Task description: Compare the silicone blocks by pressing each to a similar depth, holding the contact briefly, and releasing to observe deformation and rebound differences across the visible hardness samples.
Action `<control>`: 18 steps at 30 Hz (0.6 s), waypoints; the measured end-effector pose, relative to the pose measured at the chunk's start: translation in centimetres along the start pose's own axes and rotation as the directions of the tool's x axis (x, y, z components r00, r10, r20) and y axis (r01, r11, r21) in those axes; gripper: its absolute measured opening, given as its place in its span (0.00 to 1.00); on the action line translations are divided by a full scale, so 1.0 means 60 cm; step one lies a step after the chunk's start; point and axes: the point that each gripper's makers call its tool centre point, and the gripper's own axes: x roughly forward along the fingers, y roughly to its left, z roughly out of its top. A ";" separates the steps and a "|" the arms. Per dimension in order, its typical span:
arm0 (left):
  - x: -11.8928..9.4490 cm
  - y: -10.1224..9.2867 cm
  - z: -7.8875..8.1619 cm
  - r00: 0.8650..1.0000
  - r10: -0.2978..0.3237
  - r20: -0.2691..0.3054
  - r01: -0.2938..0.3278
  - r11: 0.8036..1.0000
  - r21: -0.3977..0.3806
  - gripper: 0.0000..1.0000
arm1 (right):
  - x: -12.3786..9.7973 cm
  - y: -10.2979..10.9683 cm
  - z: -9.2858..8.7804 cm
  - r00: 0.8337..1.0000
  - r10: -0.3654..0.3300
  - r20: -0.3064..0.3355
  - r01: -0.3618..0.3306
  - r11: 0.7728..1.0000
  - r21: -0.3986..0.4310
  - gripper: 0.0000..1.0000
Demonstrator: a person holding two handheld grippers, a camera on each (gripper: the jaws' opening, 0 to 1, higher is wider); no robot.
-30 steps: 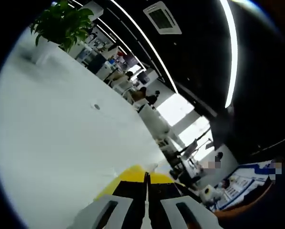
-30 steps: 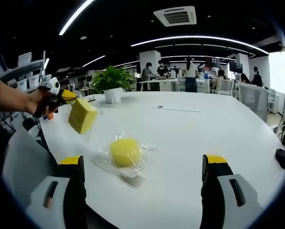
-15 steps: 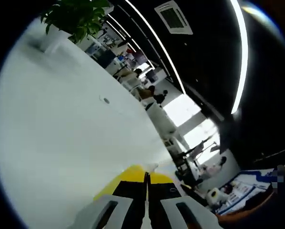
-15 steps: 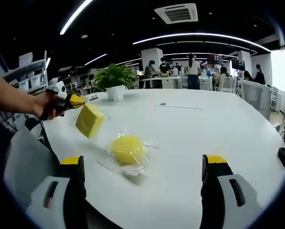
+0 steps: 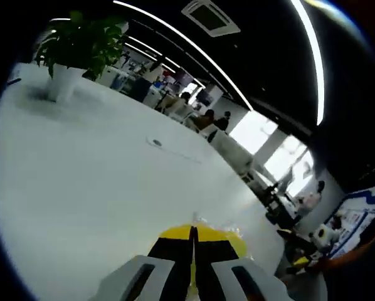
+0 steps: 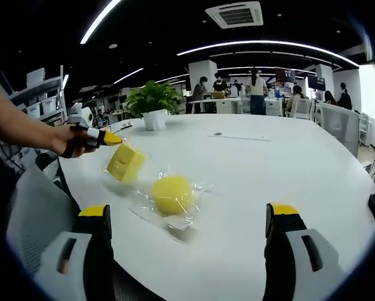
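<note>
left gripper view: the left gripper (image 5: 192, 241) has its black-and-yellow jaws pressed together, pinching the clear wrap of a yellow block (image 5: 228, 237) whose rounded edge peeks out just beyond the tips. the view is rolled, so the broad white table (image 5: 81, 182) slopes across the picture. its top is smooth and matte. a leafy potted plant (image 5: 74, 53) in a white pot stands at the far end, and desks with seated people lie beyond it under long strip lights on a dark ceiling.

right gripper view: the right gripper (image 6: 186, 216) is spread wide, its grey jaws with yellow tips rising at either side of the bottom with nothing between them. on the table ahead lies a round yellow silicone block (image 6: 171, 193), dome-like and soft-looking, in crinkled clear plastic. to its left a hand (image 6: 71, 139) reaches in holding the left gripper, from whose tip a squarish yellow block hangs tilted in its wrap, just above the table and near the round one. an air vent sits in the ceiling.
</note>
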 end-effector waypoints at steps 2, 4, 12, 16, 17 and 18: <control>0.003 0.012 -0.001 1.000 0.016 -0.011 -0.016 0.999 0.046 0.00 | 0.001 0.002 -0.003 1.000 0.004 -0.011 -0.004 1.000 -0.002 0.96; 0.005 0.031 -0.006 0.998 0.058 -0.026 -0.055 0.995 0.087 0.00 | 0.002 0.002 -0.004 1.000 0.007 -0.012 -0.007 1.000 -0.001 0.96; 0.022 0.058 -0.031 0.993 0.070 -0.098 -0.051 0.982 0.179 0.00 | 0.001 0.001 -0.002 1.000 -0.002 -0.010 0.002 1.000 -0.001 0.96; 0.027 0.063 -0.039 0.989 0.079 -0.125 -0.050 0.974 0.222 0.00 | 0.002 -0.001 -0.004 1.000 -0.006 -0.015 0.006 1.000 0.001 0.96; 0.027 0.065 -0.042 0.987 0.087 -0.135 -0.052 0.969 0.241 0.00 | 0.002 -0.001 -0.004 1.000 -0.006 -0.014 0.006 1.000 0.001 0.96; 0.026 0.072 -0.044 0.985 0.103 -0.141 -0.063 0.963 0.262 0.00 | 0.002 -0.001 -0.004 1.000 -0.005 -0.014 0.005 1.000 0.002 0.96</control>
